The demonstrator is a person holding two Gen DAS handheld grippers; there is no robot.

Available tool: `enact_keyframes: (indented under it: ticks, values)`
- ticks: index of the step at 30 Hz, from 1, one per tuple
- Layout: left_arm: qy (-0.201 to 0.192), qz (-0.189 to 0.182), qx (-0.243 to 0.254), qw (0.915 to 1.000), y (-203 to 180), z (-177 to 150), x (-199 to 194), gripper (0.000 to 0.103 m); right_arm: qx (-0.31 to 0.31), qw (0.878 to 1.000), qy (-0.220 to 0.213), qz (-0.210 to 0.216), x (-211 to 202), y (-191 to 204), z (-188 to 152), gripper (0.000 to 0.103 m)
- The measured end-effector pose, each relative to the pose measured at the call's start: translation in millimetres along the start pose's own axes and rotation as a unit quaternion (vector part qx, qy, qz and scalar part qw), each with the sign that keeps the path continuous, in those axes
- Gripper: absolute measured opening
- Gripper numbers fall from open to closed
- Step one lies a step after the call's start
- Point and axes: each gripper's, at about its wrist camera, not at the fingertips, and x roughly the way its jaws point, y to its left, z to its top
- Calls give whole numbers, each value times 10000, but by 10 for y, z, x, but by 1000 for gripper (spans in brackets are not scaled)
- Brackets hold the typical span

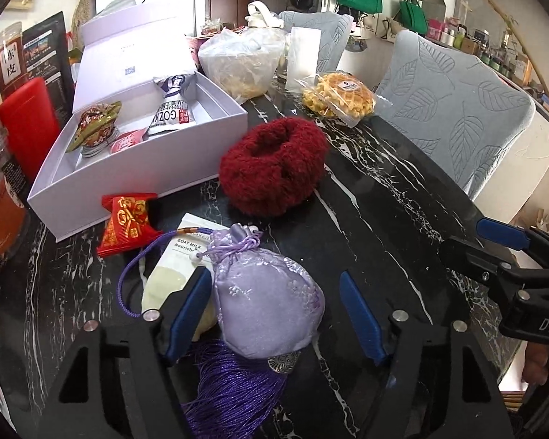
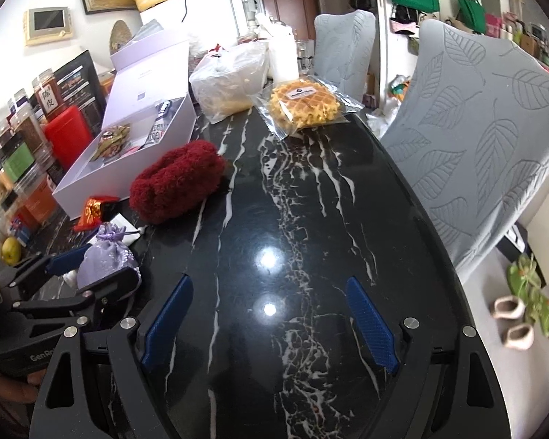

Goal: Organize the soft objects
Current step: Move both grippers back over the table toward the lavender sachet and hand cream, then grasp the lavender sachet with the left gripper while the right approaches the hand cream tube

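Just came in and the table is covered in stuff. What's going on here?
A person with a gripper in each hand is sorting soft items into the white box. The left gripper straddles a lilac sachet on the black marble table; only one pad looks to touch it. The right gripper is open over bare table. A red furry scrunchie lies beside the box.

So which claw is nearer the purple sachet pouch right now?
Left. The left claw straddles the purple sachet pouch, one pad against its side. The right claw hangs open over bare table, off to the pouch's right.
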Motion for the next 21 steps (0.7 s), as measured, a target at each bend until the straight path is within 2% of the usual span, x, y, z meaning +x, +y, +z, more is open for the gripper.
enact_keyframes:
  ticks: [3,9,14,21]
  values:
    - [-51,166,68,9998,-26,-11,28,57,41,10000,27,0,6,-5,1,87]
    - [-39,145,63,9999,-30,-45,17,48,130,9999,37,46,-12,-1,1,87]
    - [-95,-76,-324,9994,118,-13,-104,48,168,9998,26,56,-37,14,3,87]
    - [-586,145,-464,9971,320,77,-517,48,119,9996,23,250,-33,140,62,87]
